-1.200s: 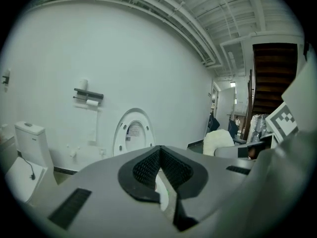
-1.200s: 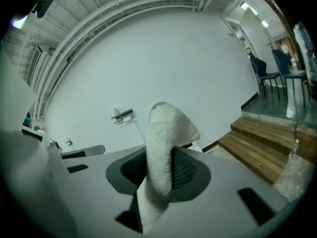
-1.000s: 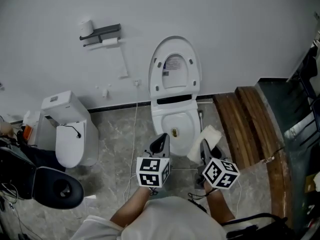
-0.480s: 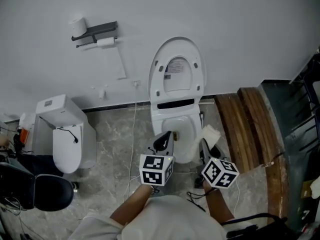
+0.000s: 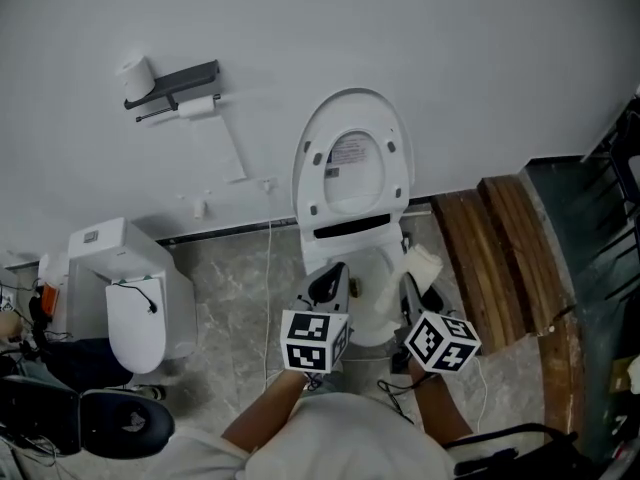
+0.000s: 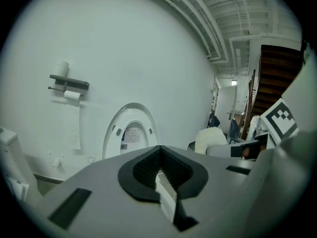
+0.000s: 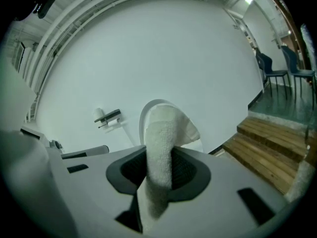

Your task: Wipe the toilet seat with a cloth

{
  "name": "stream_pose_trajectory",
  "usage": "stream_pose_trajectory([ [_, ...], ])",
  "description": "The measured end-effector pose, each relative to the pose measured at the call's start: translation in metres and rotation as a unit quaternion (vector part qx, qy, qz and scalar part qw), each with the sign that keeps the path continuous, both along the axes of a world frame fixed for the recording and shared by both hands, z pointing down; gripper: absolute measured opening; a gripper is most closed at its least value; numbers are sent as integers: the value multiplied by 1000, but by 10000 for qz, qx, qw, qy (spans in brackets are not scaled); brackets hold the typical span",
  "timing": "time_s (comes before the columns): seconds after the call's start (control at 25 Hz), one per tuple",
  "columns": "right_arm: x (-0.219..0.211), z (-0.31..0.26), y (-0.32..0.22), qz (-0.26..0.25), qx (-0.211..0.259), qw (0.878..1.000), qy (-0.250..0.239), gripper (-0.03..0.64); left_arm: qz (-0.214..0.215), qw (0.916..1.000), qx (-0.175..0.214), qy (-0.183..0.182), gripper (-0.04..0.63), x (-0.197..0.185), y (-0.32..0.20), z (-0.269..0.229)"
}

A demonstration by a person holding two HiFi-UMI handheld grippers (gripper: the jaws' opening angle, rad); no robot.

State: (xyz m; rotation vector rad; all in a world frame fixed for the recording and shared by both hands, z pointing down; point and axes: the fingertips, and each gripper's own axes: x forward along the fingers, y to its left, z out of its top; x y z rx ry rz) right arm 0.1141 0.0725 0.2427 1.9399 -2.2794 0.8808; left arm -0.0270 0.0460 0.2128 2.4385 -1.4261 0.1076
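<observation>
A white toilet stands against the wall with its lid [image 5: 350, 163] raised, and its seat and bowl [image 5: 372, 268] show below the lid. My left gripper [image 5: 326, 284] hovers over the bowl's near left rim, shut with nothing in it. In the left gripper view the jaws [image 6: 159, 171] are closed and point at the lid [image 6: 130, 133]. My right gripper [image 5: 411, 290] sits at the bowl's near right side, shut on a white cloth [image 5: 422, 265]. The cloth [image 7: 161, 157] rises thick between the right jaws and hides most of the toilet behind it.
A second white toilet unit [image 5: 135, 288] stands at the left, with a black chair [image 5: 105, 423] in front of it. A toilet paper holder [image 5: 170, 88] hangs on the wall. Wooden steps [image 5: 495, 258] run along the right. A thin cable [image 5: 268, 298] lies on the floor beside the toilet.
Both grippers have moved forward together toward the toilet, which now sits closer beneath them. The cloth stays in the right jaws and the left jaws stay closed.
</observation>
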Motion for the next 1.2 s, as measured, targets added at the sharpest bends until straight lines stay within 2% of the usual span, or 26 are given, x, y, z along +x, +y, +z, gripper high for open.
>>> stream_pose_trajectory([
  [0.16,5,10,-12,17,-137,9999,39,100,-22,9999,-100,32,9,8,-21,10],
  [0.44,14,74,-33,-149,-797,9967,-70,100,-110,9973,-719,65,9,28,-32,66],
  [0.64,13,84,-72,-302,-732,9968,-104,100,-217,9960,-857,92,8,34,-48,79],
  [0.92,23,85,-123,-346,-567,9978,-42,100,-401,9957,-817,173,8,35,-84,78],
  [1.2,20,87,-171,-499,-480,9976,-79,100,-548,9947,-864,85,9,27,-121,89],
])
